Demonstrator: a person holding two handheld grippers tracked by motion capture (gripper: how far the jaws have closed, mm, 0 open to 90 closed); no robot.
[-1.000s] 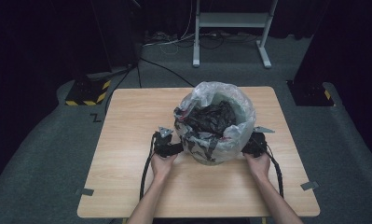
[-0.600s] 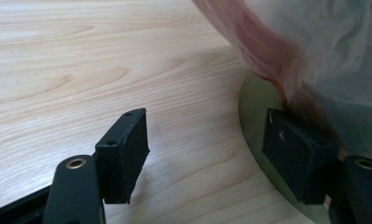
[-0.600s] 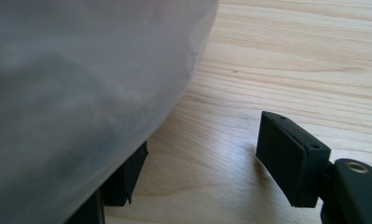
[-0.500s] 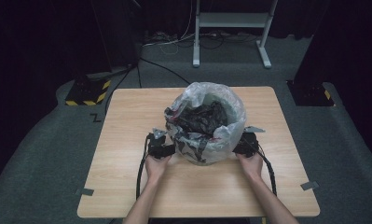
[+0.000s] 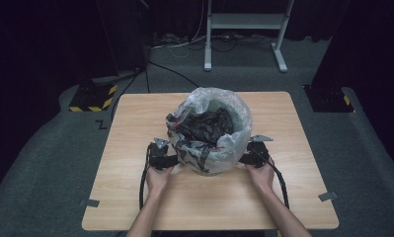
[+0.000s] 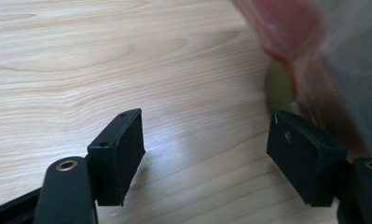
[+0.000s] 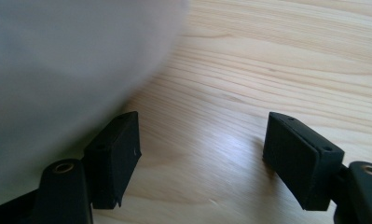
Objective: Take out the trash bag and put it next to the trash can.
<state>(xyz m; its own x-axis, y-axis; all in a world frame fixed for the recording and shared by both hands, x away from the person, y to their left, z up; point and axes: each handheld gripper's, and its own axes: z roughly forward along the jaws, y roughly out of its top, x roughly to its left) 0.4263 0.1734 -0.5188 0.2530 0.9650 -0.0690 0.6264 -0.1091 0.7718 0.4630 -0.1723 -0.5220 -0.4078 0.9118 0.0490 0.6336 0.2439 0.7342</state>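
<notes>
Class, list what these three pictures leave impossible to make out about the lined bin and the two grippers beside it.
- Bin: its wall and shape, high view, wrapped by the plastic bag.
- Dark contents: too small to identify, high view.
- Bag surface: blurred in both gripper views.
- Left gripper, right gripper: jaw tips behind the bag in the high view; contact unclear.

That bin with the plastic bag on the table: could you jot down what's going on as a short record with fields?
Thing: bagged bin, clear liner bag with dark crumpled stuff inside
Support: wooden table
Left tongs: open, nothing between the jaws, at the bin's left side
Right tongs: open, jaws just widened, nothing between them, at the bin's right side
Hands: one behind each tongs
</notes>
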